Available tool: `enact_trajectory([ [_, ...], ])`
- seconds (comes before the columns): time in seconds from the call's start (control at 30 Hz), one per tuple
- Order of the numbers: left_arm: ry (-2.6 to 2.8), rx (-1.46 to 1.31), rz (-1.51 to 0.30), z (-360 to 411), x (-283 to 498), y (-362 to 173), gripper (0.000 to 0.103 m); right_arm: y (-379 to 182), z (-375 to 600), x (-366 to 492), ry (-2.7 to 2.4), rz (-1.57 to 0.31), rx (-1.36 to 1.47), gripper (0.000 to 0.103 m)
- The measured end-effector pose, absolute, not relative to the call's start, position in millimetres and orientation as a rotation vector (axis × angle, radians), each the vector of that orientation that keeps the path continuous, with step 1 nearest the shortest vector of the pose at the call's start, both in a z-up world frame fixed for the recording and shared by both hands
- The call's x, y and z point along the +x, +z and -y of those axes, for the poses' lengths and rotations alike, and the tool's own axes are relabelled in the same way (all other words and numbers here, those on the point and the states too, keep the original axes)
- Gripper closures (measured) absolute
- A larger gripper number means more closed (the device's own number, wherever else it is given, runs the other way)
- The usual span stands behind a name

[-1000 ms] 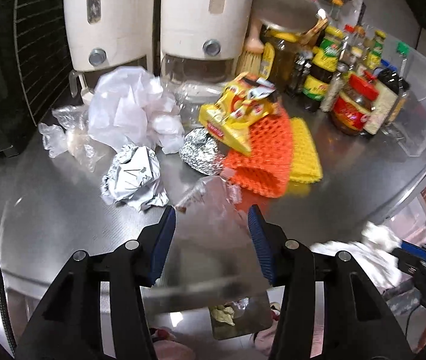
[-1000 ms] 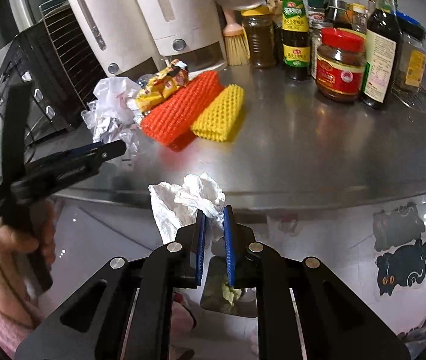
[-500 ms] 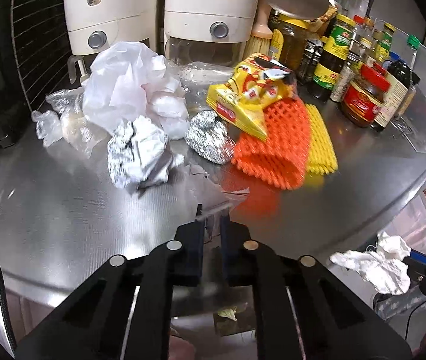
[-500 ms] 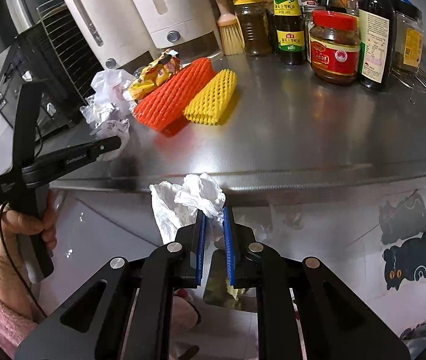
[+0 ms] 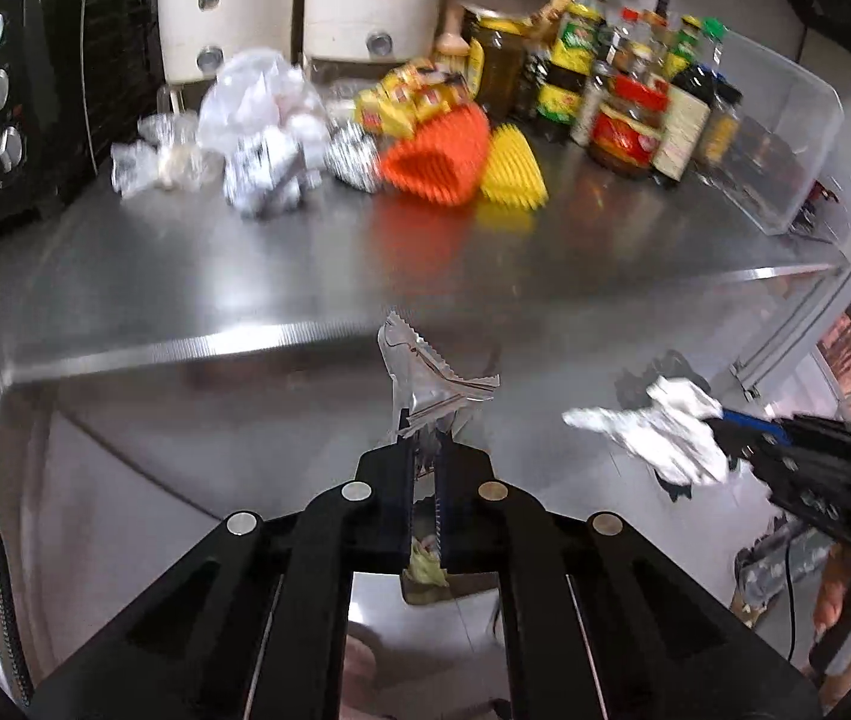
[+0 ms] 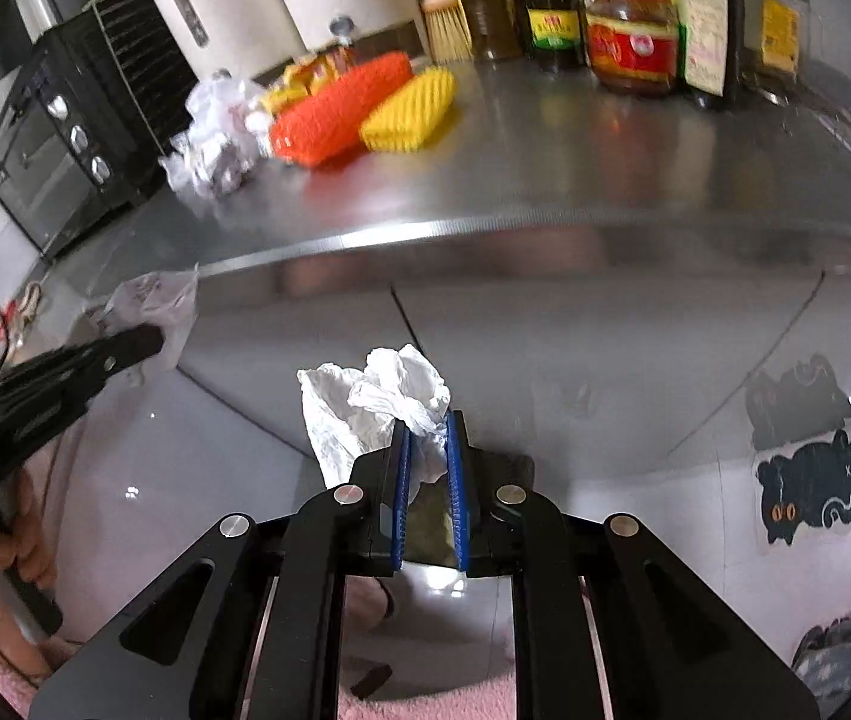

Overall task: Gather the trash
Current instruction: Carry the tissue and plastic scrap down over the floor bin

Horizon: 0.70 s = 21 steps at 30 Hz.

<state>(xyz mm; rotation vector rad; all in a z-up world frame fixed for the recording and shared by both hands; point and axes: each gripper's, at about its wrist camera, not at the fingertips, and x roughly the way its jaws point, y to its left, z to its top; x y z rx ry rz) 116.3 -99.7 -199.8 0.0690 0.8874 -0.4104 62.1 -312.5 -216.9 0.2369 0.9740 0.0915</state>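
Trash: left claw (image 5: 423,468) clamped on clear wrapper (image 5: 425,372) | right claw (image 6: 427,474) clamped on tissue (image 6: 377,402) | both off bench (image 5: 305,264) | advice: hold grips firm until over bin, release low.

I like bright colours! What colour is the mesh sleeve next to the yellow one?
The foam mesh sleeve is orange, clearest in the right wrist view.

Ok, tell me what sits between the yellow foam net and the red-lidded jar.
Nothing does: in the right wrist view only bare steel counter separates the yellow foam net from the red-lidded jar.
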Motion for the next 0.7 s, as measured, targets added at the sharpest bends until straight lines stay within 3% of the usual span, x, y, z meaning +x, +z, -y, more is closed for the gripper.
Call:
enact_trajectory([
  [0.7,-0.453,0.026,-1.266,124,116,-433,0.099,-422,324,89,-0.019,-1.283,0.309,0.090],
])
